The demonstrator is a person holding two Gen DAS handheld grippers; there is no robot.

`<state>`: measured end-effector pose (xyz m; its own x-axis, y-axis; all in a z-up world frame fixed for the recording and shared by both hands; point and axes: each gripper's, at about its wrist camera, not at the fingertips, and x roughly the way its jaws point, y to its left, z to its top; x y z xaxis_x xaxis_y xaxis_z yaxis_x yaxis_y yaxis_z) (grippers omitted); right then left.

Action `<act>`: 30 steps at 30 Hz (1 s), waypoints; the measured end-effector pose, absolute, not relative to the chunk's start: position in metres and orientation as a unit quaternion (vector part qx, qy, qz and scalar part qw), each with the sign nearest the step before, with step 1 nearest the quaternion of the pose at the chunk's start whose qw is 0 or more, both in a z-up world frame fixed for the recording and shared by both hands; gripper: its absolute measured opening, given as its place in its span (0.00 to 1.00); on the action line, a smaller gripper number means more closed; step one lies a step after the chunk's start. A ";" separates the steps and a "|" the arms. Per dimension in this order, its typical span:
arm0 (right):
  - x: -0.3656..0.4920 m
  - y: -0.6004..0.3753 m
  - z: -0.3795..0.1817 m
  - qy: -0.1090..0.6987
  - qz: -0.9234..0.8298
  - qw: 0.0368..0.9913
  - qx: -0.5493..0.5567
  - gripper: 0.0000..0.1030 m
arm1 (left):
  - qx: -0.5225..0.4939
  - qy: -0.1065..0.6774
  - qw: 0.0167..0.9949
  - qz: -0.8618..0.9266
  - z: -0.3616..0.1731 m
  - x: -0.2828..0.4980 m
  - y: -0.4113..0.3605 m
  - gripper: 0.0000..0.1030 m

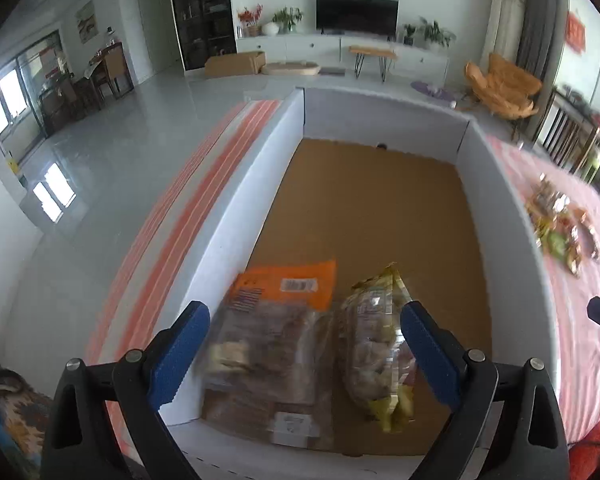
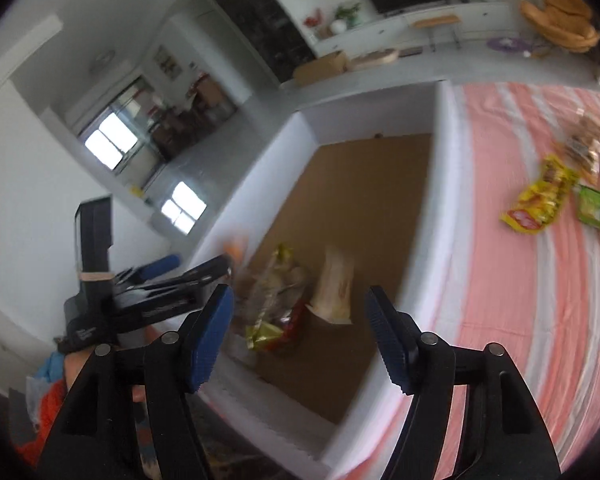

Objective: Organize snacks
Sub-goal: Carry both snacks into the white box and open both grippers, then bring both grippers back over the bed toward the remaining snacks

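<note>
A white box [image 1: 236,216] with a brown cardboard floor stands on a table under a pink striped cloth. In it lie an orange-topped clear snack pack [image 1: 276,320] and a yellow-edged clear bag [image 1: 376,344]. My left gripper [image 1: 304,320] is open and empty, hovering above both packs. My right gripper [image 2: 300,320] is open and empty above the near end of the box [image 2: 436,208]; below it lie the yellow-edged bag [image 2: 276,296] and a pale packet [image 2: 334,284]. The left gripper [image 2: 172,276] shows at the left of the right wrist view.
A pile of loose snack packets [image 1: 564,224] lies on the cloth to the right of the box; it also shows in the right wrist view [image 2: 568,192]. Living-room floor, a TV unit and chairs lie beyond the table.
</note>
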<state>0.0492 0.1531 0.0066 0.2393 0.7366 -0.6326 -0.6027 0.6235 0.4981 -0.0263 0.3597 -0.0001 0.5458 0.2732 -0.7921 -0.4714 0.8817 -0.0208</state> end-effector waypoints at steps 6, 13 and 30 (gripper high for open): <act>0.076 0.040 -0.028 0.410 0.252 0.876 0.032 0.69 | -0.159 0.371 0.909 0.107 0.030 -0.011 0.301 0.93; 0.104 -0.109 -0.095 0.453 0.027 0.891 0.024 0.69 | -0.164 0.359 0.912 -0.114 0.066 0.031 0.153 1.00; 0.097 -0.177 -0.114 0.444 -0.094 0.890 0.036 0.76 | 0.011 0.469 0.882 -0.052 -0.124 0.125 0.037 0.99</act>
